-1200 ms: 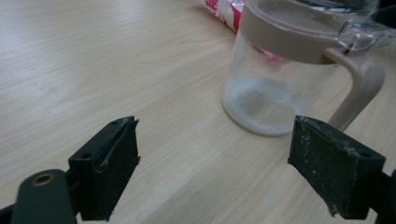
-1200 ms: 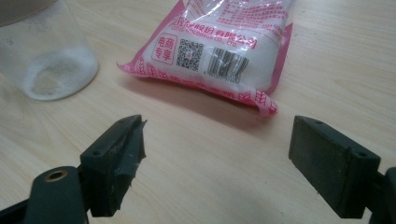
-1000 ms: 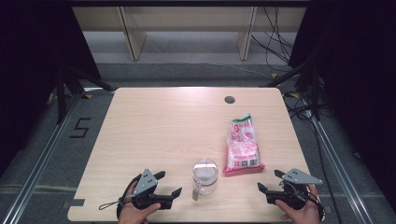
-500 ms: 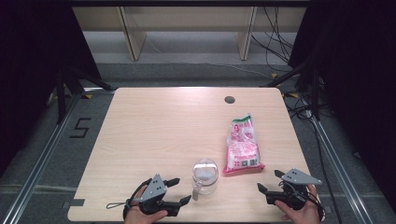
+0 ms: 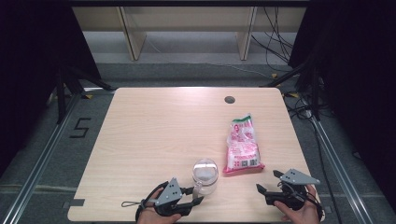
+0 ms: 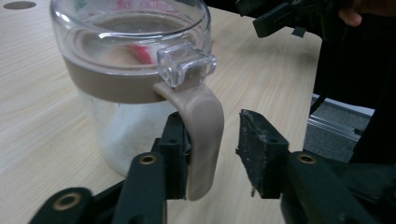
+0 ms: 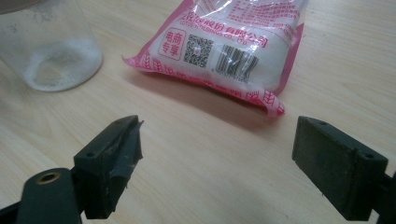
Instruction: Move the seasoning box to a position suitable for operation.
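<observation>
A clear glass jar [image 5: 205, 175] with a tan band, a clear lid and some white powder stands near the table's front edge. Its tan handle [image 6: 203, 135] lies between the jaws of my left gripper [image 6: 215, 126]. The jaws have just been closing; one pad touches the handle and the other stands a small gap away. In the high view the left gripper [image 5: 196, 196] sits just left of the jar. A pink and white bag [image 5: 242, 144] lies flat to the right. My right gripper [image 5: 267, 181] rests open in front of the bag [image 7: 229, 42], nothing between its jaws [image 7: 224, 135].
The wooden table [image 5: 154, 135] has a round cable hole [image 5: 229, 99] at the back. Shelving legs and cables lie on the floor behind it. A "5" mark [image 5: 80, 127] is on the floor at left. The jar [image 7: 51, 46] stands left of the bag in the right gripper view.
My left gripper slid right to the jar and its jaws narrowed around the handle. The right gripper, jar and bag stayed put.
</observation>
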The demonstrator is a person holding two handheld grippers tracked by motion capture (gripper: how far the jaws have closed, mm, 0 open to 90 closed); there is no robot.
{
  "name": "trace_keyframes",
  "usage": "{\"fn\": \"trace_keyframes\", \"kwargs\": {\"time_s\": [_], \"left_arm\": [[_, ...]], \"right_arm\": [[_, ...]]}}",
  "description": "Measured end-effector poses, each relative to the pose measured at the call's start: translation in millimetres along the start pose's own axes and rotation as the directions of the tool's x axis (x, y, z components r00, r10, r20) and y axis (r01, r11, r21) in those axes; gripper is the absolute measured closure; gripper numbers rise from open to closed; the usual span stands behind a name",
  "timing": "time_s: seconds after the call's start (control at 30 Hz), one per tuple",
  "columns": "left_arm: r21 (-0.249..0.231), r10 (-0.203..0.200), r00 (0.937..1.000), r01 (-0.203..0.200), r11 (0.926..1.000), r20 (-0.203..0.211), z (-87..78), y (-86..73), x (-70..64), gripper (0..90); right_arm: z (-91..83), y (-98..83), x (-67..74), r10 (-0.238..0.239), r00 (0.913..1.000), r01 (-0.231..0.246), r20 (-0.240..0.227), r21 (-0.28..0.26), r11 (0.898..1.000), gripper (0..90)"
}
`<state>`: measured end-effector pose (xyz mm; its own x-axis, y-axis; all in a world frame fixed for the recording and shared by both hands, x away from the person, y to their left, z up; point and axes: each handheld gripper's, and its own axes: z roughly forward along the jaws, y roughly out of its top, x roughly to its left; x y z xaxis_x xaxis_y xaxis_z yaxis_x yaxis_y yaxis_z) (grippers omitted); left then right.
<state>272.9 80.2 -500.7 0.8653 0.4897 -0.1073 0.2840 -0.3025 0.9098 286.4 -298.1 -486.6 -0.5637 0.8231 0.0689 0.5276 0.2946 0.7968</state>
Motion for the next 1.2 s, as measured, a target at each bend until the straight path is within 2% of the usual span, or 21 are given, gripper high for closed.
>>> {"fn": "trace_keyframes", "kwargs": {"time_s": [0.03,0.07,0.13,0.17,0.2,0.23,0.33,0.43,0.5,0.6,0.67,0.73,0.77,0.8,0.83,0.9,1.07,1.1,1.13,1.17,1.2], "left_arm": [[0.000,0.000,1.0000,0.000,1.0000,0.000,0.0,0.0,0.0,69.5],[-0.015,-0.014,0.9998,0.014,0.9998,0.013,2.4,0.6,4.1,72.7],[-0.002,-0.020,0.9997,0.020,0.9998,0.013,2.2,0.7,4.8,73.2],[-0.017,0.006,0.9999,-0.006,0.9998,0.012,5.0,1.7,7.3,73.5],[-0.017,0.006,0.9999,-0.006,0.9998,0.012,5.0,1.7,7.3,73.5],[-0.023,0.005,0.9999,-0.004,0.9997,0.014,6.7,2.1,9.9,73.5],[-0.037,-0.019,0.9998,0.019,0.9992,0.003,10.9,3.7,15.6,73.8],[-0.026,0.004,0.9997,-0.005,0.9996,-0.023,14.0,6.7,23.6,73.8],[-0.029,-0.003,0.9992,0.002,0.9996,-0.040,16.2,8.3,27.3,73.7],[-0.032,-0.009,0.9992,0.008,0.9994,-0.038,18.2,9.7,33.0,73.7],[-0.015,0.009,0.9977,-0.010,0.9998,-0.068,20.4,13.5,42.4,73.5],[-0.013,0.010,0.9967,-0.011,0.9999,-0.081,21.1,14.1,45.2,73.4],[-0.018,0.004,0.9959,-0.006,0.9998,-0.090,22.1,15.1,52.9,73.2],[-0.018,0.004,0.9959,-0.006,0.9998,-0.090,22.1,15.1,52.9,73.0],[-0.015,0.015,0.9943,-0.016,0.9998,-0.106,21.9,15.7,57.0,72.8],[-0.023,0.005,0.9912,-0.008,0.9997,-0.132,22.4,16.1,66.6,72.6],[-0.013,0.010,0.9854,-0.012,0.9998,-0.170,22.0,18.3,76.1,72.1],[-0.016,0.009,0.9816,-0.013,0.9998,-0.191,22.4,18.5,82.1,72.1],[-0.016,0.009,0.9816,-0.013,0.9998,-0.191,22.4,18.5,82.1,72.0],[-0.012,0.008,0.9770,-0.011,0.9999,-0.213,21.5,19.4,87.7,72.0],[-0.016,0.002,0.9781,-0.005,0.9999,-0.208,22.0,19.3,88.1,72.0]], "right_arm": [[0.0,0.0,0.0,0.000,1.0000,0.000,0.000,0.000,1.000,16.5],[1.0,0.3,-2.0,-0.023,0.9997,0.023,-0.005,-0.007,1.000,16.4],[1.8,0.0,-1.7,-0.013,0.9998,0.013,-0.012,-0.012,1.000,16.5],[1.6,-0.5,-0.1,-0.013,0.9999,0.013,-0.003,-0.009,1.000,16.5],[1.6,-0.5,-0.1,-0.013,0.9999,0.013,-0.003,-0.009,1.000,16.5],[1.8,-0.1,-1.5,-0.031,0.9995,0.031,-0.004,-0.011,0.999,16.5],[1.7,-0.1,-1.4,-0.031,0.9995,0.031,-0.001,-0.011,0.999,16.5],[1.6,0.2,-1.2,-0.034,0.9994,0.034,0.005,-0.004,0.999,16.5],[2.2,0.0,-0.8,-0.028,0.9996,0.028,-0.007,-0.005,1.000,16.5],[2.5,0.1,-0.9,-0.034,0.9994,0.034,-0.008,-0.006,0.999,16.6],[2.4,-0.1,-0.6,-0.032,0.9995,0.032,-0.009,0.000,0.999,16.6],[2.3,-0.2,-0.4,-0.035,0.9994,0.035,-0.008,-0.001,0.999,16.7],[2.3,-0.5,2.0,-0.019,0.9998,0.019,-0.009,0.009,1.000,17.2],[3.2,-0.3,-0.8,-0.048,0.9988,0.048,-0.011,0.008,0.999,17.2],[2.8,-0.4,-0.2,-0.043,0.9990,0.043,-0.010,0.020,0.999,17.2],[2.1,-0.5,0.4,-0.046,0.9989,0.046,0.001,0.012,0.999,17.3],[2.7,-0.8,-0.5,-0.048,0.9988,0.048,-0.008,0.021,0.999,17.9],[2.5,-1.0,-0.8,-0.050,0.9987,0.050,-0.006,0.015,0.999,18.0],[2.5,-1.0,-0.8,-0.050,0.9987,0.050,-0.006,0.015,0.999,18.0],[3.1,-1.0,-1.7,-0.045,0.9989,0.045,-0.014,0.014,0.999,18.0],[2.4,-1.9,1.0,-0.017,0.9998,0.017,-0.008,0.022,1.000,18.0]]}}
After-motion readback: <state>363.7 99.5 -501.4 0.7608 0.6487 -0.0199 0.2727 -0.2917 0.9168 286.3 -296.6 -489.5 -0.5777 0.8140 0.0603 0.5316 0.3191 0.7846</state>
